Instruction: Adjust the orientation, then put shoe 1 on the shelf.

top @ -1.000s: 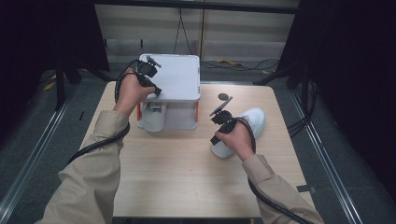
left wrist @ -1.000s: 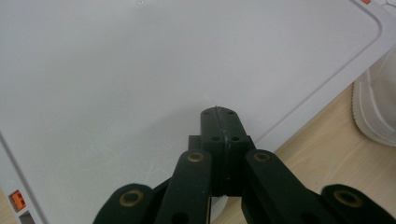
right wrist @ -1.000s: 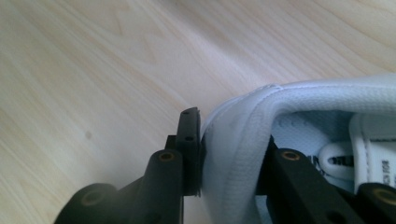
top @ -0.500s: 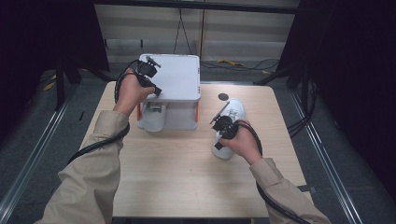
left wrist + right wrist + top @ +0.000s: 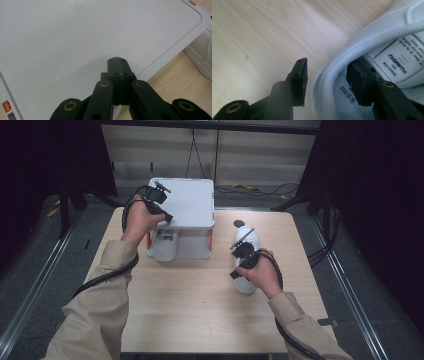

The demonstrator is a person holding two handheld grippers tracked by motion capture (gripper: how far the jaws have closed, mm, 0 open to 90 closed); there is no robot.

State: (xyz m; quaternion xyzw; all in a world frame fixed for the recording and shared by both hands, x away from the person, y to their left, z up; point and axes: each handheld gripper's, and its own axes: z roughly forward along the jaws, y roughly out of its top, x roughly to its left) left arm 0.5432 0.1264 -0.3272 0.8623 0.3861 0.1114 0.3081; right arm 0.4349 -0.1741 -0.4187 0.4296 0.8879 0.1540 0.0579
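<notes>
While the left gripper point(image 5: 159, 205), jaws shut and empty, steadies the white box point(image 5: 192, 202), the right gripper's point(image 5: 325, 81) parted jaws straddle the shoe's point(image 5: 246, 245) collar, likely to lift it.

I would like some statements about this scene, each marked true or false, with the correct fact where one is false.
1. The right gripper has one jaw inside the white shoe and one outside its collar. True.
2. The left gripper is wide open. False: its jaws are pressed together over the white box.
3. The shoe lies on the table, right of the box. True.
4. The shoe lies on top of the box. False: it lies on the table beside it.
5. The right gripper's jaws are fully shut. False: they stand apart, with the shoe's collar between them.
</notes>
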